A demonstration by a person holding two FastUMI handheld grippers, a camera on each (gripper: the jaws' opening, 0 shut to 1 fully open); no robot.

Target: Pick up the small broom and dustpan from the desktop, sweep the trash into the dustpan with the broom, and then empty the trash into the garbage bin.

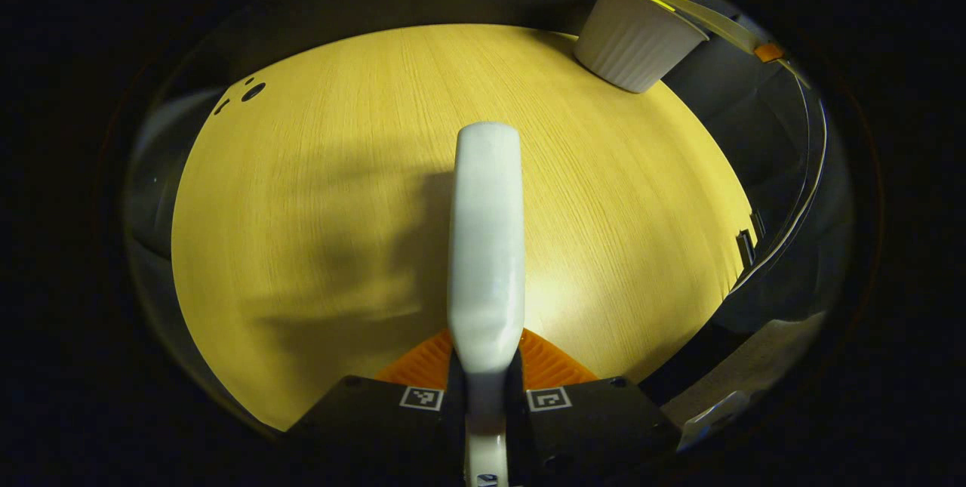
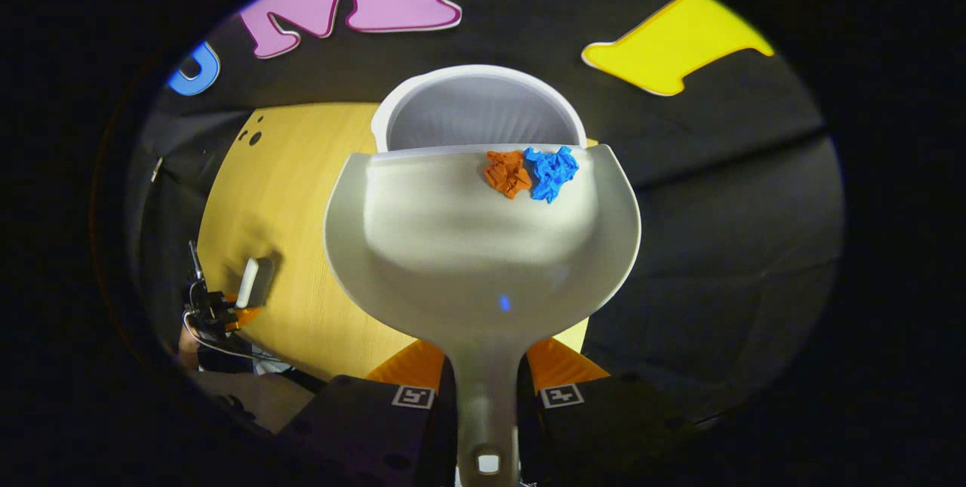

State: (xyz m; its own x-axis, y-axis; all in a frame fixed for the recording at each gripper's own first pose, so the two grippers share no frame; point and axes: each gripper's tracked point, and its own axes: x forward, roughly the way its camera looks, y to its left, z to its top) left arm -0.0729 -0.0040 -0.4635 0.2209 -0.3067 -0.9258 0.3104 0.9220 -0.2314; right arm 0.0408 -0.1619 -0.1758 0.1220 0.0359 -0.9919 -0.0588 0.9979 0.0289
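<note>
While the dustpan (image 2: 483, 245) hung tilted over the white ribbed garbage bin (image 2: 477, 113), its front lip lay right at the bin's near rim, and two crumpled scraps, an orange paper wad (image 2: 507, 173) and a blue paper wad (image 2: 552, 171), sat touching each other at that lip. The right gripper (image 2: 487, 377) had both fingers pressed tight on the dustpan's handle. Off to the left on the wooden desktop (image 2: 302, 200), the left gripper (image 2: 226, 313) could be seen farther away with the broom (image 2: 247, 283) in it. From the left gripper view, the left gripper (image 1: 487, 381) had its fingers clamped on the broom's pale handle (image 1: 487, 245), which stood out over the bare desktop (image 1: 317, 170), well apart from the garbage bin (image 1: 634, 41) at the table's far edge.
</note>
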